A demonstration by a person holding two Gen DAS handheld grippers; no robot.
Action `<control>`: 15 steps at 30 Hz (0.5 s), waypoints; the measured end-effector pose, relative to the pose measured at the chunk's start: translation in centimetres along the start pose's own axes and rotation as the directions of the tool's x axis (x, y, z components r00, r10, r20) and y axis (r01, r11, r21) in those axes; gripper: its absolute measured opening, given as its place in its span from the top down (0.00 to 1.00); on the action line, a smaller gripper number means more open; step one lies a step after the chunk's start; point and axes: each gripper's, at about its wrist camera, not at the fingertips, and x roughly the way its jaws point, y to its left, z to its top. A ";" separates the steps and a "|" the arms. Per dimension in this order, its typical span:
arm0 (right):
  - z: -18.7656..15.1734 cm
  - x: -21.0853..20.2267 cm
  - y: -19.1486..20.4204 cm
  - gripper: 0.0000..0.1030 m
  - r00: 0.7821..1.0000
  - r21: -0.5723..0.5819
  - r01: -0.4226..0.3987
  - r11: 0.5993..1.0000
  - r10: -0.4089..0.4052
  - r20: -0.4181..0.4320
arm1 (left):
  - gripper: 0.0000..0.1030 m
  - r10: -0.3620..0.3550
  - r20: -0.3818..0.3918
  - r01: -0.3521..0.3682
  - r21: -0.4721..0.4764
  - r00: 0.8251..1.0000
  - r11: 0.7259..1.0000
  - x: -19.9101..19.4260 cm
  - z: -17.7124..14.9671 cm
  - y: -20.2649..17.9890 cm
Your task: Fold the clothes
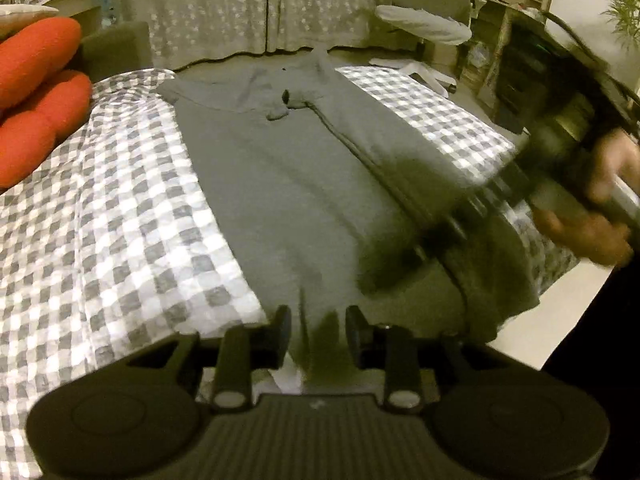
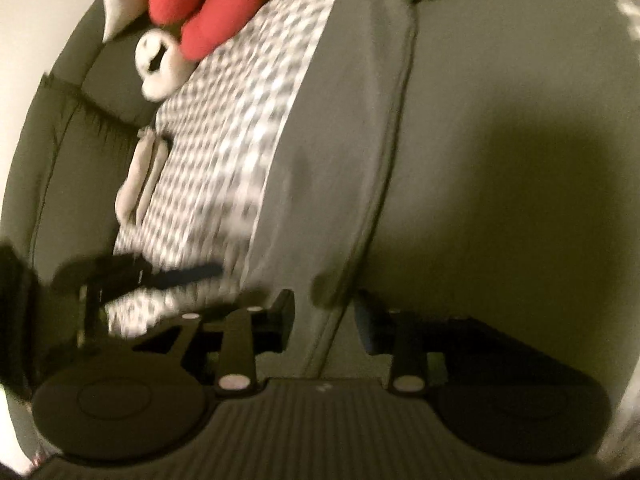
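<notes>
A grey knit garment with a long seam down its middle [image 1: 304, 168] lies spread flat along a bed covered by a grey-and-white checked sheet [image 1: 120, 216], its crumpled collar end [image 1: 286, 106] toward the far edge. At the near hem, the left claw [image 1: 318, 330] stands with its 2 black fingers [image 1: 280, 330] parted, a fold of grey cloth rising between them, pads not pressing it. The right claw [image 2: 324, 310], seen from its own camera, hovers over the same garment [image 2: 460, 140] with fingers likewise spread, the seam [image 2: 394, 128] running up between them and nothing pinched. In the left view the right tool appears as a dark blur, held by a person's hand [image 1: 596, 216] at the bed's right side. A stack of red cushions [image 1: 36, 96] sits at the bed's left, beside a white plush toy [image 2: 160, 68]. Star-patterned pale curtains [image 1: 260, 4] hang behind the bed.
</notes>
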 end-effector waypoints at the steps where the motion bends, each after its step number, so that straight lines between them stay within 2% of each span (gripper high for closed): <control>1: -0.7 0.1 0.3 0.63 1.000 -0.004 0.002 1.000 -0.002 -0.001 | 0.71 0.001 0.007 -0.001 -0.004 1.000 1.000 0.0 -0.1 0.1; 3: -2.0 0.1 0.7 0.63 1.000 -0.007 0.001 1.000 -0.001 0.009 | 0.71 0.001 0.019 0.000 -0.018 1.000 1.000 0.1 -0.2 0.5; 8: -5.4 0.1 1.0 0.64 0.996 0.025 -0.010 1.000 0.008 0.094 | 0.71 -0.005 0.039 0.007 -0.061 0.999 0.998 0.2 -0.3 1.4; 13: -8.8 1.1 0.2 0.64 0.990 0.104 -0.051 0.993 0.036 0.136 | 0.71 -0.022 0.073 0.027 -0.076 0.997 0.997 0.0 -0.2 1.6; 15: -9.2 1.7 0.2 0.69 0.986 0.133 -0.071 0.989 0.049 0.160 | 0.71 -0.023 0.078 0.030 -0.077 0.997 0.997 0.1 -0.2 1.5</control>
